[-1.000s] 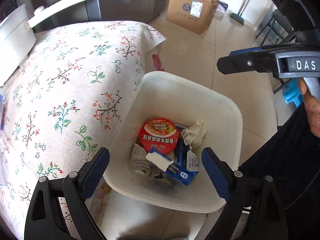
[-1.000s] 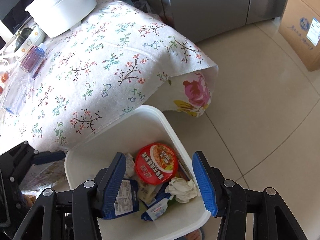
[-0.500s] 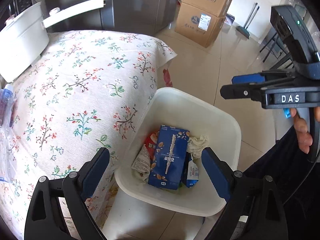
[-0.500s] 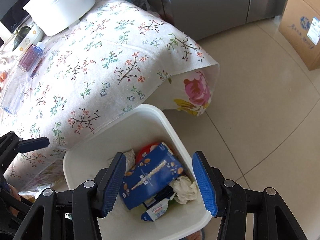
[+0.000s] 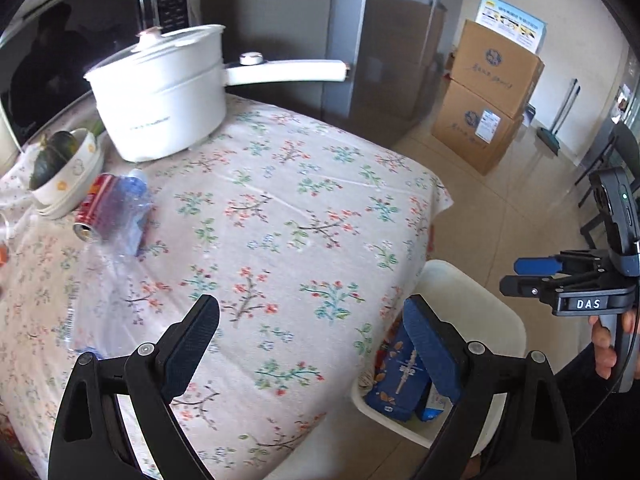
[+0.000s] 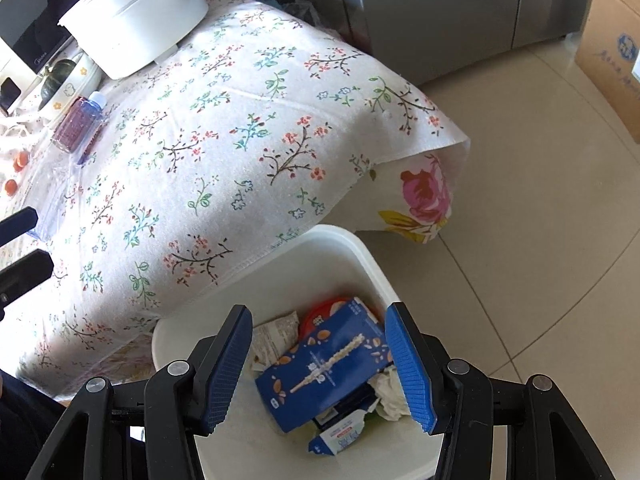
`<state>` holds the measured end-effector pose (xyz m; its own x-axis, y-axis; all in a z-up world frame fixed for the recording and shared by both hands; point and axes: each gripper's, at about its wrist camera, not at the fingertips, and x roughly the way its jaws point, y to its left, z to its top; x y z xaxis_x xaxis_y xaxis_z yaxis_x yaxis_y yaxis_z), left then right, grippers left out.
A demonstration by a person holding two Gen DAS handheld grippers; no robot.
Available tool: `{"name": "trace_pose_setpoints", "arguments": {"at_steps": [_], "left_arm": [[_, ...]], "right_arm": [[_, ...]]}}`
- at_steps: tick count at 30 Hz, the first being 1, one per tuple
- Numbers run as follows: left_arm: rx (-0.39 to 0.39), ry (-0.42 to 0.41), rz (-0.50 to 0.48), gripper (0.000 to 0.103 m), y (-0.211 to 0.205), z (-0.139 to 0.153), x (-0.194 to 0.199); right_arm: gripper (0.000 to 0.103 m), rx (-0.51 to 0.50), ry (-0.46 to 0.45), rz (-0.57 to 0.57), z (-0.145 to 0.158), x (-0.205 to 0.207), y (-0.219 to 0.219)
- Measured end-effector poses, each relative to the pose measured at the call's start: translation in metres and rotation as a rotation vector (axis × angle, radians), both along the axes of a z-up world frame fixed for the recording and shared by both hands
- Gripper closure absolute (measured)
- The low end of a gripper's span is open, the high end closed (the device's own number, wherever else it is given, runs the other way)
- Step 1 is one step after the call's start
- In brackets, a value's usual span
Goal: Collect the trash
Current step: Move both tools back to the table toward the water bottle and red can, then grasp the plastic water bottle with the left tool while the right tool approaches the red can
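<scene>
On the floral tablecloth (image 5: 280, 208), a crushed clear plastic bottle (image 5: 120, 216) lies against a red soda can (image 5: 93, 210), near the white electric pot (image 5: 160, 92). The left gripper (image 5: 312, 344) hangs wide open and empty above the cloth. The right gripper (image 6: 320, 364), also spread with nothing held, hovers over the white trash bin (image 6: 320, 256), where the blue almond-milk carton (image 6: 324, 364) lies atop other litter.
</scene>
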<state>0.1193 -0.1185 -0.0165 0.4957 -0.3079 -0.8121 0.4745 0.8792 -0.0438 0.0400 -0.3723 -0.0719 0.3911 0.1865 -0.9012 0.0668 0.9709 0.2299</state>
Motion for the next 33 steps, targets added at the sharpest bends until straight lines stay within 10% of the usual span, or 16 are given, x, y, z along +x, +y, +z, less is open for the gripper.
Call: {"name": "trace_pose_setpoints", "arguments": {"at_steps": [11,29,33], "left_arm": [[0.093,-0.043,0.325,0.009,0.126,0.005,0.073],[0.301,0.119,0.218,0.009,0.113,-0.072,0.144],[0.282,0.155,0.222,0.037,0.116,-0.085,0.149]], "right_arm": [[0.042,0.162,0.010,0.071,-0.002,0.028,0.046],[0.042,0.150,0.053,0.126,-0.018,0.057,0.098],[0.042,0.140,0.054,0.129,-0.019,0.059,0.101]]}}
